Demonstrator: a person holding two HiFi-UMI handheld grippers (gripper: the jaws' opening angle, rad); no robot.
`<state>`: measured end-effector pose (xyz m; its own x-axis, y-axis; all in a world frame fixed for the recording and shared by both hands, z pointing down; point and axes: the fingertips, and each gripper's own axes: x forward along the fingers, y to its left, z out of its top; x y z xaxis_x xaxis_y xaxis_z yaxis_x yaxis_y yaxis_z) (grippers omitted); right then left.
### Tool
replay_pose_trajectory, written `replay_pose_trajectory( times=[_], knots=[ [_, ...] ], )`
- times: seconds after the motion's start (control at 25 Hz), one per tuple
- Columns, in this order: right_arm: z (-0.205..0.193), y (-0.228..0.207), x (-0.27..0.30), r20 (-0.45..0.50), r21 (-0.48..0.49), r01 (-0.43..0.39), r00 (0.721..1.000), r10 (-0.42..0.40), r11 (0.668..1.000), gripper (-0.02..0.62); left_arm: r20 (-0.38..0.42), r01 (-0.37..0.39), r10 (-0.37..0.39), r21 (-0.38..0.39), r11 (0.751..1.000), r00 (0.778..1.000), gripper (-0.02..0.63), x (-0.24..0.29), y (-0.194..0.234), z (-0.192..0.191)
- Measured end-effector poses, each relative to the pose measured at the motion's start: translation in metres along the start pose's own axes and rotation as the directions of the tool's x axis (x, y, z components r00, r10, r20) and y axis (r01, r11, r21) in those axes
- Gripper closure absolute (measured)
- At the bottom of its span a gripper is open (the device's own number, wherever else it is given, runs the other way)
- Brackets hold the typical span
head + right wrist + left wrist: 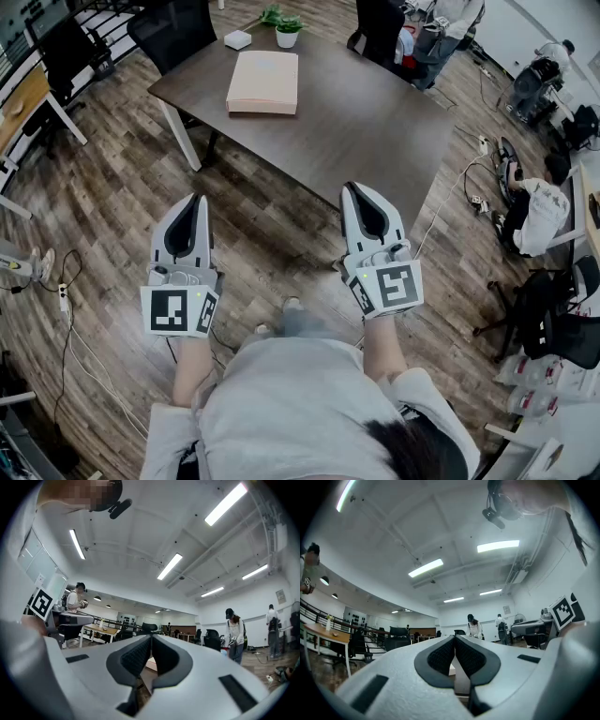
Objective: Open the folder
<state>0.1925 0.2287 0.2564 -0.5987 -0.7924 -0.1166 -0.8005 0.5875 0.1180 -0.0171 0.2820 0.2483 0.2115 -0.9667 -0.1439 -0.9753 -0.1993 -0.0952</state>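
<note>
My left hand-held gripper [195, 202], right hand-held gripper [356, 190] — both closed, empty | folder [263, 82] far off on counter [361, 131] | I'd pinch only the cover edge

We're in an open-plan office, maybe w/ a lab side. Signs: a big dark meeting table [375, 141] on a wood-plank floor [112, 187], black swivel chairs [173, 33] at its far edge, and a folder [263, 82] & potted plant [288, 28] near its far left corner. More desks [23, 103] sit off to the left. Cables [450, 192] trail over the floor by the table's right edge. Overhead we see long strip lights [498, 546] on a white ceiling. A black railing [314, 609] runs along one side, w/ ppl [474, 625] standing in the bkgd.
</note>
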Motion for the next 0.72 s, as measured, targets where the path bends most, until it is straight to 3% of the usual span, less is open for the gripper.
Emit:
replay_pose_trajectory(
  times=[0.72],
  knots=[
    [-0.009, -0.027, 0.041, 0.024, 0.025, -0.043, 0.999, 0.043, 0.999, 0.58, -0.002, -0.035, 0.035, 0.004, 0.999, 0.999, 0.597, 0.043, 0.008, -0.007]
  ],
)
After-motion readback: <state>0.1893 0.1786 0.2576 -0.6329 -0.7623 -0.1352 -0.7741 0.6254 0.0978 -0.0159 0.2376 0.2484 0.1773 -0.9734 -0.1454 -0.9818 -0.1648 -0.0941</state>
